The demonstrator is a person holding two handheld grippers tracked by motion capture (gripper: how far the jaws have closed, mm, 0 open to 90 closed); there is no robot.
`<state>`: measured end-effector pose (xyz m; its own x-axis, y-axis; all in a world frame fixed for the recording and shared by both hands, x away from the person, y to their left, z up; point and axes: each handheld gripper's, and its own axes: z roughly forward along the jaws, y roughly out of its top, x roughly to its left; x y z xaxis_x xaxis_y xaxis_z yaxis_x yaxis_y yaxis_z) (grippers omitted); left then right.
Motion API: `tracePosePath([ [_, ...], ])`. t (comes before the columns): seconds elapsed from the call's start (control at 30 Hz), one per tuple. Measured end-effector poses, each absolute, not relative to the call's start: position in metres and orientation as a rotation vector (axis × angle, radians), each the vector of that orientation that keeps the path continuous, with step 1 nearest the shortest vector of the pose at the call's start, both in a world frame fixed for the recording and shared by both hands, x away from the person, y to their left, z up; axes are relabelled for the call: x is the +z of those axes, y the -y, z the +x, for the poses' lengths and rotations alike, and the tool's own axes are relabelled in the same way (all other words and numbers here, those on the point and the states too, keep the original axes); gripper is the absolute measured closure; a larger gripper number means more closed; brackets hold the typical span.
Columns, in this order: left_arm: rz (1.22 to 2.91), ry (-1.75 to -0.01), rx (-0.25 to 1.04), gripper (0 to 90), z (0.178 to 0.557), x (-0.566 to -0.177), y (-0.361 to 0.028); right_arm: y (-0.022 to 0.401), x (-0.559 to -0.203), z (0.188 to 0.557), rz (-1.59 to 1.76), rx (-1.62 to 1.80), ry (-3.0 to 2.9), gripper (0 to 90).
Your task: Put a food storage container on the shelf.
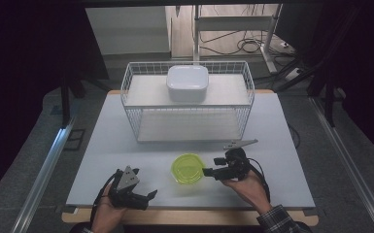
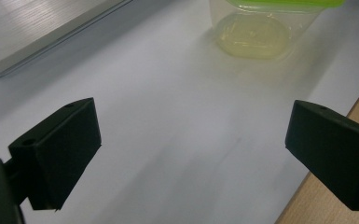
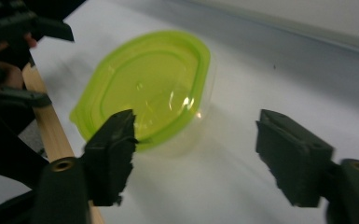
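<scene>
A clear tub with a lime-green lid (image 1: 188,168) stands on the white table near its front edge. It lies ahead of and to the left of my right gripper's jaws (image 3: 149,88), and at the top of the left gripper view (image 2: 261,28). My right gripper (image 1: 212,167) sits just right of the tub and points at it. Its jaws (image 3: 196,144) stand open with only bare table between them, and one jaw tip overlaps the lid's rim in its own view. My left gripper (image 1: 150,196) rests at the front left, open (image 2: 191,154) and holding nothing.
A white wire rack (image 1: 187,102) stands at the back of the table, with a white lidded box (image 1: 187,82) on its upper shelf. The wooden front edge (image 1: 189,216) runs close under both hands. The other hand's gripper (image 3: 28,28) shows beyond the tub.
</scene>
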<state>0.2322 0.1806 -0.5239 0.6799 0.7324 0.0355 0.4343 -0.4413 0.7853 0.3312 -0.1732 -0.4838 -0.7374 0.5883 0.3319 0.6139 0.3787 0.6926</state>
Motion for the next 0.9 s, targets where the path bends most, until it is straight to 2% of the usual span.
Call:
tracePosePath([
  [0.03,2.100,-0.894,0.480,3.0,0.232,-0.524,-0.181,0.173,-0.484,0.331,-1.127,-1.319,2.583,30.7],
  [0.07,2.101,-0.893,0.480,3.0,0.232,-0.524,-0.180,0.171,-0.483,0.335,-1.136,-1.326,2.553,38.1],
  [0.27,2.110,-0.884,0.482,3.0,0.232,-0.525,-0.179,0.165,-0.487,0.347,-1.154,-1.295,2.498,49.1],
  [0.33,2.114,-0.879,0.483,3.0,0.232,-0.525,-0.179,0.161,-0.489,0.354,-1.169,-1.282,2.449,56.5],
  [0.7,2.141,-0.850,0.481,3.1,0.231,-0.526,-0.176,0.157,-0.499,0.371,-1.240,-1.236,2.265,71.4],
  [0.73,2.146,-0.843,0.481,3.1,0.231,-0.526,-0.175,0.157,-0.499,0.372,-1.246,-1.225,2.250,75.8],
  [0.8,2.151,-0.839,0.485,3.1,0.231,-0.526,-0.175,0.156,-0.499,0.373,-1.259,-1.207,2.232,78.5],
  [0.9,2.153,-0.835,0.486,3.0,0.231,-0.526,-0.174,0.156,-0.499,0.374,-1.259,-1.201,2.205,79.8],
])
